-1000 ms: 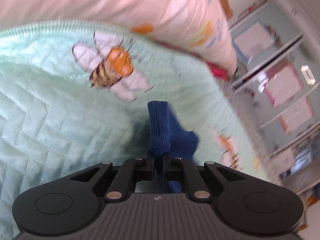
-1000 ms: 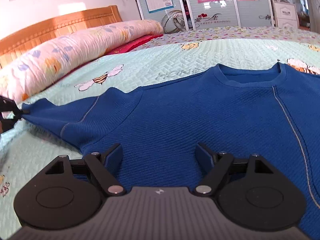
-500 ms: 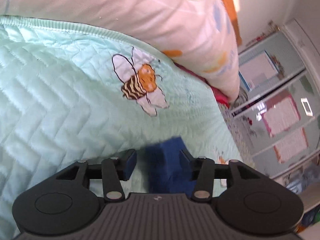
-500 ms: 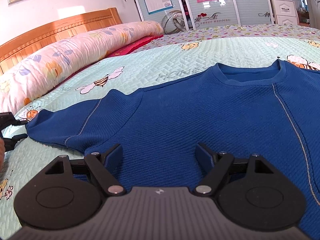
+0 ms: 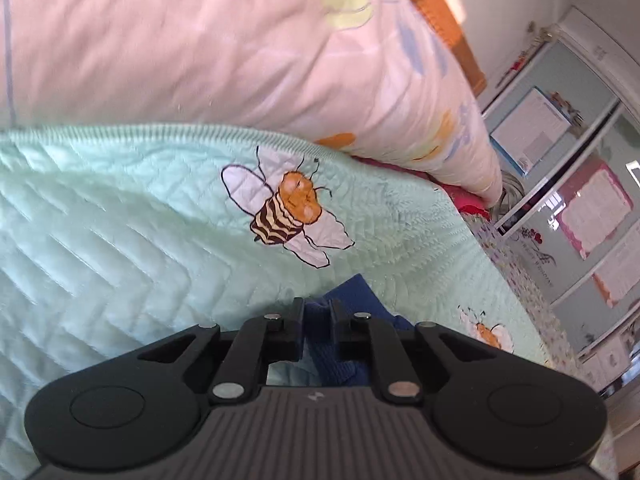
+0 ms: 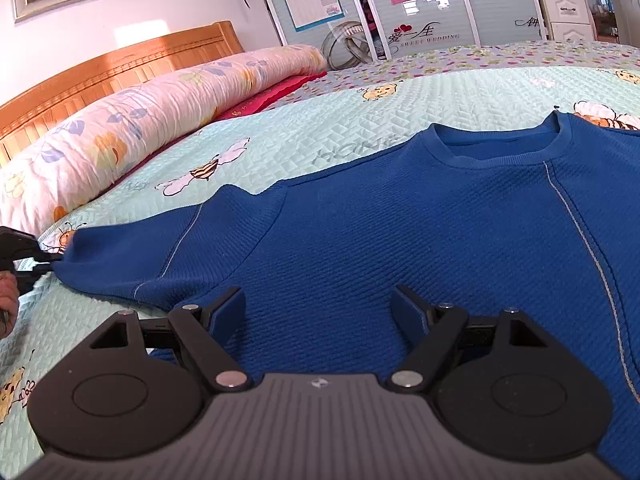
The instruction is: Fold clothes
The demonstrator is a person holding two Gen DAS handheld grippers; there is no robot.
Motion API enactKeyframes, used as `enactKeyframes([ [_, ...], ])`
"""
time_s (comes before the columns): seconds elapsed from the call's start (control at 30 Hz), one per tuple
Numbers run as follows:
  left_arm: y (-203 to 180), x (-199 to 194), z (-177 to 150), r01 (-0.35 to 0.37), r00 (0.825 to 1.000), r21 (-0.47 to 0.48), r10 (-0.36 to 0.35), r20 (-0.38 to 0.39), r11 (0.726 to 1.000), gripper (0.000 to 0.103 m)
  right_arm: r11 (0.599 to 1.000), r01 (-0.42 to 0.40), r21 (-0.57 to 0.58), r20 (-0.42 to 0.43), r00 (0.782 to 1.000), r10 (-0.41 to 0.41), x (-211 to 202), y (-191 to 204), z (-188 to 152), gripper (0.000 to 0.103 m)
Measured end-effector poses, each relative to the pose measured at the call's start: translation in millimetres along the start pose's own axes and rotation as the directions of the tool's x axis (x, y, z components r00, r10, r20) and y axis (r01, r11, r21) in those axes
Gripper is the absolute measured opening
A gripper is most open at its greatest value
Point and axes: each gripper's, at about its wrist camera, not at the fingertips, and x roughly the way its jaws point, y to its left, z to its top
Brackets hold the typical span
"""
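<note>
Plainly, the blue sweater (image 6: 400,216) lay spread flat on the bed's quilted mint coverlet (image 6: 320,128), its collar turned toward the far edge of the bed and its hem toward the near edge, under the right tongs. One sleeve (image 6: 132,256) ran out sideways toward the headboard (image 6: 120,64) end, so the long axis of that sleeve went across the bed, from the body of the sweater to the long pink pillow (image 6: 152,128).

The left tongs (image 5: 318,312) had just been closing, and their jaws stood nearly shut with the blue cuff (image 5: 340,320) pinched between them; in the right wrist view they showed at the left edge, at the very tip of that sleeve, with part of a hand (image 6: 8,308) behind them. The right tongs (image 6: 318,308) hovered wide open over the lower chest of the sweater, nothing between the jaws.

The coming move seemed to turn on this: the cuff was at the pillow end, the body lay away from it toward the right tongs, so the sleeve would likely have to be carried back along its own length, across the shoulder seam and onto the chest. The left hand was the nearer one, and already had the cuff.

No containers were in view.
</note>
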Motion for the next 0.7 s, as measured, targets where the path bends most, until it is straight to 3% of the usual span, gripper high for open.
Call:
enactKeyframes([
  [0.07,7.4,0.4,-3.3,-0.001,1.0,-0.002,0.001,-0.002,1.0,0.02,1.0,-0.004,0.005,0.002,1.0,0.004,-0.1,-1.1,0.0,0.08],
  [0.17,23.9,3.1,-4.3,-0.011,1.0,-0.05,0.01,-0.008,0.999,0.019,1.0,-0.009,0.014,0.004,1.0,0.009,-0.3,-1.8,0.1,0.08],
  [0.23,25.1,-13.6,0.9,-0.04,0.998,-0.028,0.042,0.049,0.999,0.02,1.0,-0.009,0.013,0.003,1.0,0.009,-0.2,-1.7,0.4,0.08],
  [0.3,25.7,-35.9,5.8,-0.071,0.992,-0.014,0.072,0.103,0.997,0.032,1.0,-0.008,0.012,0.003,1.0,0.008,-0.2,-1.4,0.5,0.08],
  [0.4,14.6,-77.3,-2.7,-0.1,0.989,0.018,0.097,0.112,0.995,0.033,1.0,-0.013,0.019,0.006,1.0,0.013,-0.5,-2.8,0.7,0.08],
  [0.5,-20.3,-118.2,-41.0,0.016,0.999,0.114,-0.019,0.027,0.993,0.038,1.0,-0.013,0.022,0.003,1.0,0.013,-0.3,-3.3,1.8,0.08],
  [0.57,-55.7,-145.5,-81.3,0.122,0.992,0.212,-0.113,-0.057,0.97,0.042,1.0,-0.006,0.029,-0.006,1.0,0.006,-2.1,-2.8,4.4,0.08],
  [0.63,-90.5,-172.8,-126.1,0.239,0.968,0.303,-0.201,-0.151,0.922,0.045,0.998,0.013,0.062,-0.025,1.0,-0.011,-10.7,-3.4,10.3,0.078],
  [0.7,-119.4,-198.5,-169.5,0.342,0.935,0.394,-0.266,-0.235,0.853,0.053,0.989,0.036,0.141,0.0,0.999,-0.036,-39.7,-8.9,15.6,0.078],
])
